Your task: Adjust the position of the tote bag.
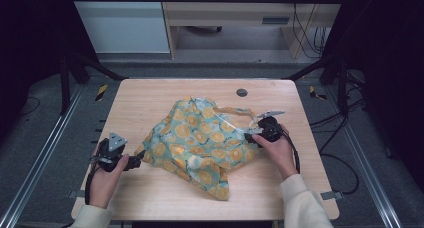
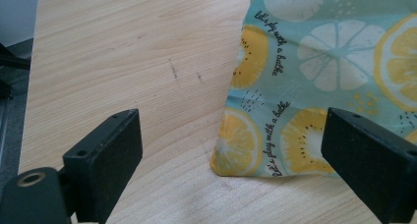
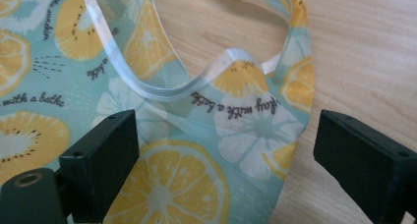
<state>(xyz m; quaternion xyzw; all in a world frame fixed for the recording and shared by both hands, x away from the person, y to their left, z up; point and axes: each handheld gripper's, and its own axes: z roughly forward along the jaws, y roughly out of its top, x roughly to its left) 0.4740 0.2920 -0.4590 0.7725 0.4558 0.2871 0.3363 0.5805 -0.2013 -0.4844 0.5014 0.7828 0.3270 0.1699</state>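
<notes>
A teal cloth bag printed with yellow citrus slices (image 1: 200,138) lies crumpled in the middle of the wooden table (image 1: 150,95). My left gripper (image 1: 137,159) sits at the bag's left corner, jaws open. In the left gripper view the bag's corner (image 2: 255,150) lies on the table between the two black jaws, nearer the right one. My right gripper (image 1: 250,136) is at the bag's right side by the handle loop (image 1: 235,111). In the right gripper view it stands open (image 3: 223,150) over the fabric (image 3: 162,184) and its white-trimmed edge (image 3: 162,92).
A small round dark grommet (image 1: 241,92) sits in the table near its far edge. Bare wood stretches along the front and left of the bag. Black frame rails and cables surround the table on the floor.
</notes>
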